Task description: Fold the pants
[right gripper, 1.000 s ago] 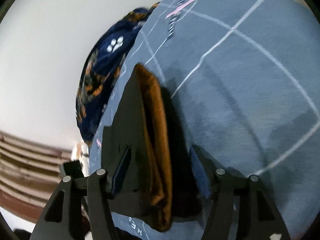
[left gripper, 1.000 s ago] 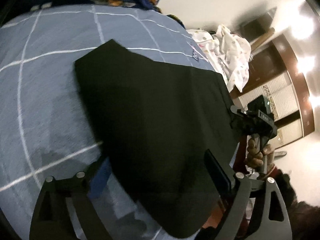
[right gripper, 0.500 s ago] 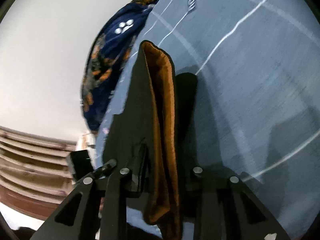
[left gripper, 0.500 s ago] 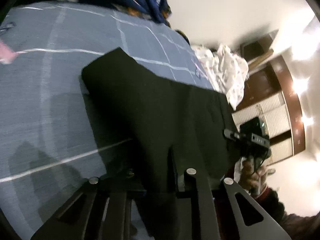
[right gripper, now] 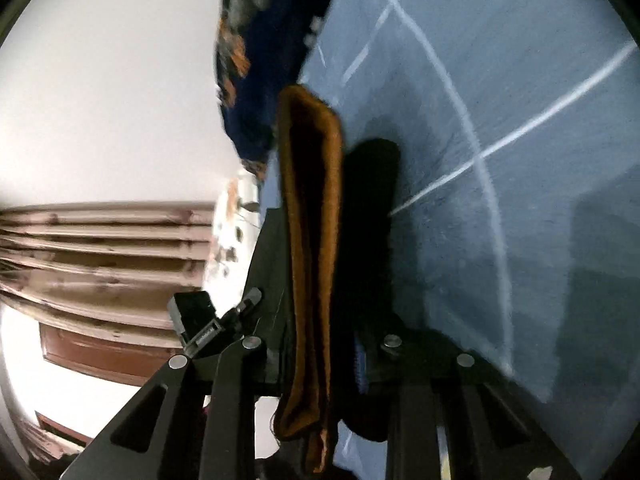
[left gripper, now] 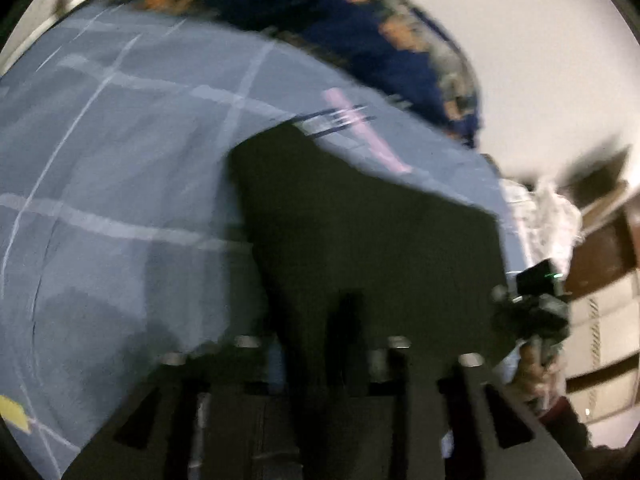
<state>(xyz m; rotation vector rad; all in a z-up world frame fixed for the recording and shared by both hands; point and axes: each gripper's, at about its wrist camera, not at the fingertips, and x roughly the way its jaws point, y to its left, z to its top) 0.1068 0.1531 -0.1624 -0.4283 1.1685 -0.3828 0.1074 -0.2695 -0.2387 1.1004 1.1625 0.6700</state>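
Black fabric of the pants (left gripper: pixel 372 240) fills the middle of the left wrist view, lifted above the blue-grey bedsheet (left gripper: pixel 120 168) with white grid lines. Left gripper (left gripper: pixel 320 356): cloth lies between the fingers, and the jaws are opening; the blur leaves it unclear whether the pads press on it. That view alone shows the right gripper (left gripper: pixel 536 304) at the far edge of the cloth, with the person's hand (left gripper: pixel 536 360) on its handle, and white spotted laundry (left gripper: pixel 552 216) beyond.

The right wrist view alone shows the orange-brown inner lining (right gripper: pixel 312 240) of the pants (right gripper: pixel 372 220), hanging edge-on. Right gripper (right gripper: pixel 320 352): pinched on the doubled layers, which run down between the fingers. The left gripper (right gripper: pixel 208 324) shows at the left, beside the cloth.

Against the frame one second ago: both sets of jaws then stood wide around the cloth lying on the sheet; the cloth now hangs off the sheet, and both views have swung toward the patterned navy blanket (left gripper: pixel 360 20).

Clearance: bare sheet lies open left of the pants in the left view and right of them in the right view. The blanket bounds the far edge.
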